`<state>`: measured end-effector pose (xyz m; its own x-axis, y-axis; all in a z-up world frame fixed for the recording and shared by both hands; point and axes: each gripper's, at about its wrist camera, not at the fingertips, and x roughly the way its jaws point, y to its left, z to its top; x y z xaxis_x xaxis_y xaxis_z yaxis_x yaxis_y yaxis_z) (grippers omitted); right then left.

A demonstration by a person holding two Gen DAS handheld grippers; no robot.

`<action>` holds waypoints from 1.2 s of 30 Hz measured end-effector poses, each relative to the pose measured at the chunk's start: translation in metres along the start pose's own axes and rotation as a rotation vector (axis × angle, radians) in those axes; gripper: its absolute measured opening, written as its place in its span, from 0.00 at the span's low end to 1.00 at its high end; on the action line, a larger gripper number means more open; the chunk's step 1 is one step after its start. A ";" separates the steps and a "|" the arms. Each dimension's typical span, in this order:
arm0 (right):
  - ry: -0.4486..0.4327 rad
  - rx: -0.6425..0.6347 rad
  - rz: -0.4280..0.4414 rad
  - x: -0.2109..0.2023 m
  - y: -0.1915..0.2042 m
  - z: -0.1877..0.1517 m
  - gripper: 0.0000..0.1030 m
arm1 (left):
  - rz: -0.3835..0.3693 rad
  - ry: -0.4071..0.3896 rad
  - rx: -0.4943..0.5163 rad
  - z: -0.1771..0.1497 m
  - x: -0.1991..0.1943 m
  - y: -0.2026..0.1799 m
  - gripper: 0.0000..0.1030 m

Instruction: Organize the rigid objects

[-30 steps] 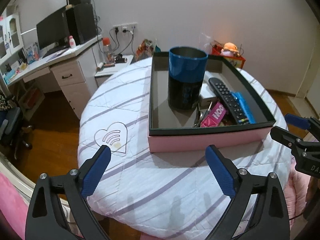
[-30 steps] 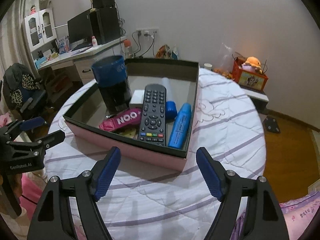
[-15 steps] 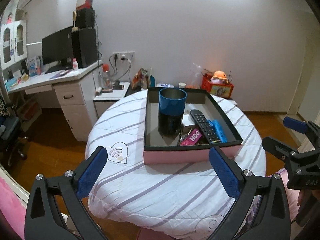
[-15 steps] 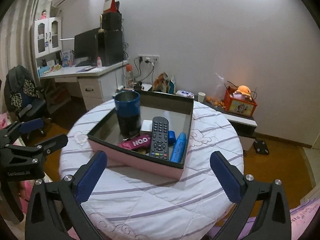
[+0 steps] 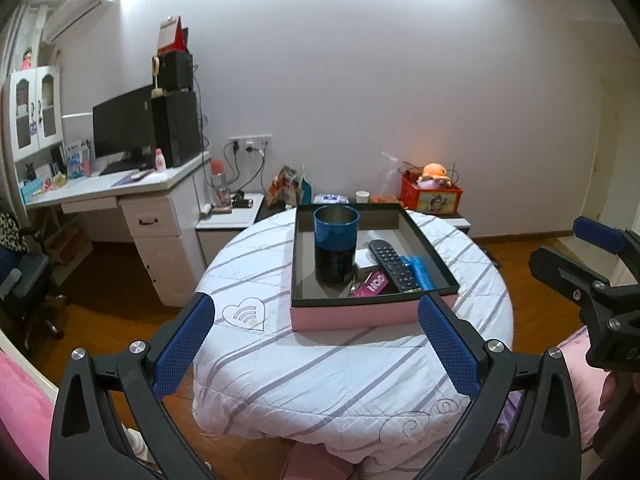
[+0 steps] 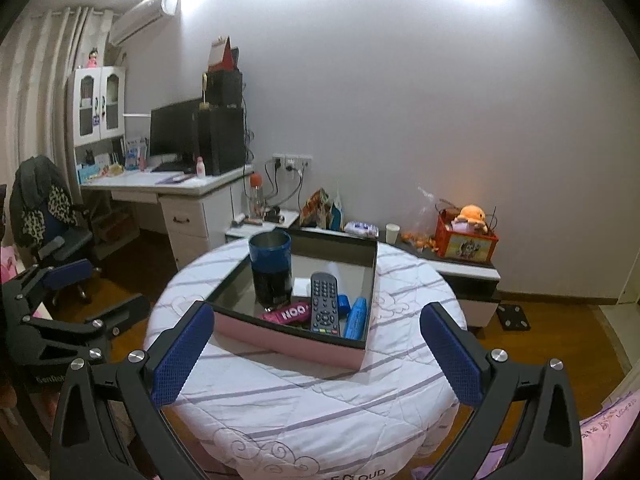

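Both the left gripper (image 5: 316, 334) and right gripper (image 6: 316, 344) are spread wide, holding nothing. The box (image 5: 360, 314) lies on the round table (image 5: 280, 364), at twelve o'clock of each, apart.

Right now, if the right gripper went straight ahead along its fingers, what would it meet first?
Probably the pink box on the round table; the right gripper is open, empty, well short of it. Depth is uncertain.

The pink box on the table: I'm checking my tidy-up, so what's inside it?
Inside the pink box: a blue cup, a remote, a pink packet, a blue marker and a white box. Whatever lies beneath them is hidden.
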<state>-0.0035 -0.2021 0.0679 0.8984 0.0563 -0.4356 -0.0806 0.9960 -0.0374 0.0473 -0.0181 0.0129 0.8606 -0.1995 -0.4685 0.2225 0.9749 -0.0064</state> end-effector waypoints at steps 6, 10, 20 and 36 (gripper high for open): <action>-0.070 -0.004 -0.005 -0.027 0.008 0.010 1.00 | 0.002 -0.063 -0.007 0.012 -0.034 -0.002 1.00; -0.138 -0.003 -0.014 -0.050 0.014 0.023 1.00 | -0.003 -0.128 -0.022 0.026 -0.058 -0.004 1.00; -0.271 0.033 -0.038 -0.074 0.025 0.021 1.00 | 0.008 -0.233 -0.041 0.013 -0.086 -0.007 1.00; -0.263 0.018 -0.091 -0.075 0.026 -0.003 1.00 | 0.067 -0.218 -0.004 -0.003 -0.080 -0.002 1.00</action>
<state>-0.0743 -0.1807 0.0966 0.9830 -0.0198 -0.1827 0.0110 0.9987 -0.0490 -0.0232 -0.0035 0.0480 0.9522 -0.1501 -0.2660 0.1597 0.9871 0.0146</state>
